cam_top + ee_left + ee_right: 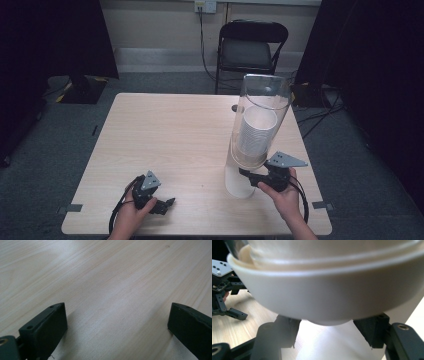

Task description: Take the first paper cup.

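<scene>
A tall clear tube dispenser (262, 107) stands at the table's right and holds a stack of white cups (257, 132). Below its cream ring (324, 297) a white cup (238, 184) pokes out. My right gripper (248, 176) reaches in from the right, just under the ring. In the right gripper view its two black pads (372, 332) press on either side of that white cup (329, 345), so the gripper (327, 332) is shut on it. My left gripper (167, 204) rests low near the table's front left, and its jaws (117, 322) are wide open over bare wood with nothing between them.
The light wooden table (170, 135) spreads out to the left of the dispenser. A black folding chair (250, 50) stands behind the far edge. Black cables trail from both grippers towards the front edge.
</scene>
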